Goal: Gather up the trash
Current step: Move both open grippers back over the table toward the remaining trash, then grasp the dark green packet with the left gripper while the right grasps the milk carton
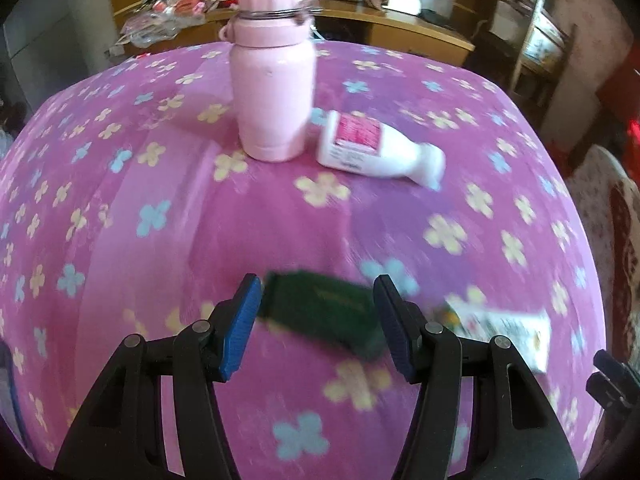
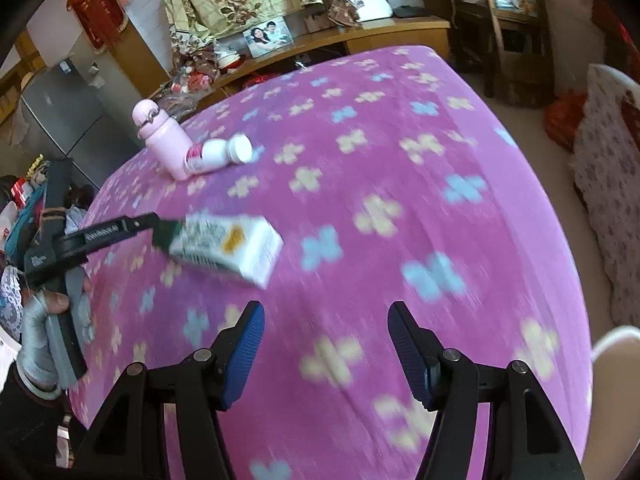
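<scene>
Left gripper (image 1: pixel 318 320) holds a dark green box (image 1: pixel 320 314) between its blue pads, jaws about half spread; blurred, but the box spans the gap pad to pad. In the right wrist view the same gripper (image 2: pixel 160 226) comes in from the left, green box (image 2: pixel 165 234) at its tip, gripped by a gloved hand (image 2: pixel 48 320).

Right gripper (image 2: pixel 326 344) is empty, jaws at a middling spread, nothing between the pads, only the pink flowered cloth (image 2: pixel 400 160) below it.

White carton (image 2: pixel 230 248) lies on the cloth ahead and left of the right gripper, right next to the green box; contact unclear. From the left gripper it sits just to the right (image 1: pixel 504 330).

Farther ahead of the left gripper: pink flask (image 1: pixel 272 80) upright, and a white bottle (image 1: pixel 380 152) with a pink label lying on its side beside it, cap pointing right. Whether they touch, cannot tell.
</scene>
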The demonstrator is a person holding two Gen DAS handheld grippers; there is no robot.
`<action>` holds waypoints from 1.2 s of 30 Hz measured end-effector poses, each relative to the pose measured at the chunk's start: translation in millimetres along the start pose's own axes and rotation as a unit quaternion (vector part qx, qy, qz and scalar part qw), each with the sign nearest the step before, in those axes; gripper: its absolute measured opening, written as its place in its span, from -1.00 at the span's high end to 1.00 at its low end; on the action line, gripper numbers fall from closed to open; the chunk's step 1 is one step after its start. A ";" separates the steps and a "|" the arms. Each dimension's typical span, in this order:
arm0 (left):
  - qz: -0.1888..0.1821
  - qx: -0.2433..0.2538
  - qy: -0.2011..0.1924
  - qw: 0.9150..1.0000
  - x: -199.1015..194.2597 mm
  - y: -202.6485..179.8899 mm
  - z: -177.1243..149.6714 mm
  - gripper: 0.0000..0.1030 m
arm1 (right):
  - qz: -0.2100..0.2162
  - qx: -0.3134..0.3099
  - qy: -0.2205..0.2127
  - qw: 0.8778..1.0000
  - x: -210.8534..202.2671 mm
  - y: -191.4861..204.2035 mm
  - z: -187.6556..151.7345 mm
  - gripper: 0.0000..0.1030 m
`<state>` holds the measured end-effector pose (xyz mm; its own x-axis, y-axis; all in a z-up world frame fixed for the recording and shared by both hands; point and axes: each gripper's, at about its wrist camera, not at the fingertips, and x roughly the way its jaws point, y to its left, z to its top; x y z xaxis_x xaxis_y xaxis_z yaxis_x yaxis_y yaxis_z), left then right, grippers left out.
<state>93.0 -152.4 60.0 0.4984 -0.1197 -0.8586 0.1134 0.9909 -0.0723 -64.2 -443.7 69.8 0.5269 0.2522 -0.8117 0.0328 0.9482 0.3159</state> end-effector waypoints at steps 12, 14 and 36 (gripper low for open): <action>-0.009 0.066 0.054 0.996 38.3 22.0 3.5 -0.11 | -0.013 -0.032 0.013 0.999 81.9 36.9 82.1 -0.34; -0.025 0.093 0.066 0.993 31.5 24.7 -13.7 -0.11 | -0.013 -0.040 0.031 0.999 92.8 39.8 78.6 -0.34; -0.137 0.121 0.069 0.981 -56.1 16.8 -124.6 -0.11 | 0.030 -0.050 0.050 0.997 10.6 67.6 -43.0 -0.35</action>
<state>-40.2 -121.3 43.8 0.3011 -0.3540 -0.8854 0.4364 0.8768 -0.2021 -92.8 -368.6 61.4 0.4381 0.3219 -0.8393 -0.0840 0.9443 0.3183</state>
